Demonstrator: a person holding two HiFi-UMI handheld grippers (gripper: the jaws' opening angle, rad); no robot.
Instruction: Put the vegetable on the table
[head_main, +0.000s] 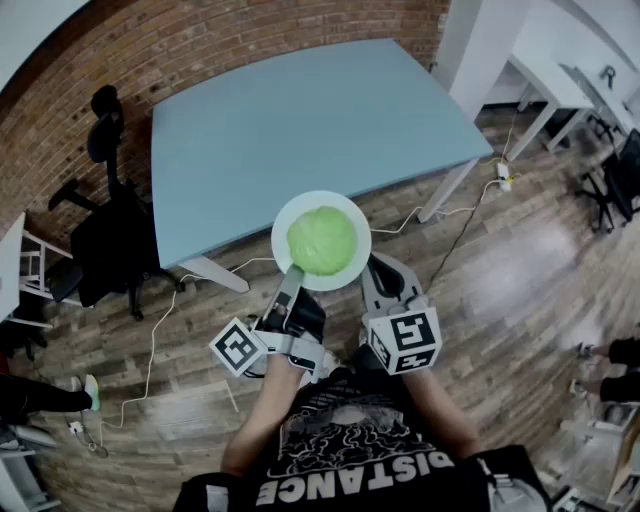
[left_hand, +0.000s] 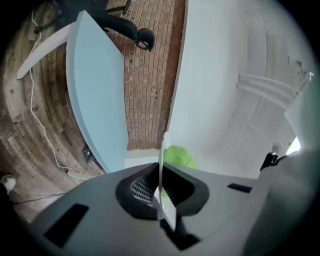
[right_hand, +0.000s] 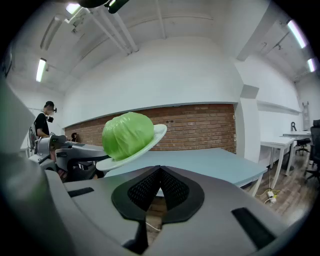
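A round green cabbage (head_main: 322, 240) lies on a white plate (head_main: 350, 273) held in the air just off the near edge of the light blue table (head_main: 300, 120). My left gripper (head_main: 294, 274) is shut on the plate's near-left rim. In the left gripper view the plate (left_hand: 161, 165) stands edge-on between the jaws of the left gripper (left_hand: 161, 186), with the cabbage (left_hand: 180, 157) behind it. My right gripper (head_main: 374, 264) hangs beside the plate's right side, shut, with nothing in it. In the right gripper view the right gripper (right_hand: 160, 171) sits below the cabbage (right_hand: 127, 135) and the tilted plate (right_hand: 156, 136).
A black office chair (head_main: 110, 235) stands left of the table. White desks (head_main: 545, 75) and another chair (head_main: 615, 180) are at the right. Cables and a power strip (head_main: 503, 177) lie on the wooden floor. A person (right_hand: 44, 122) stands far off at the left.
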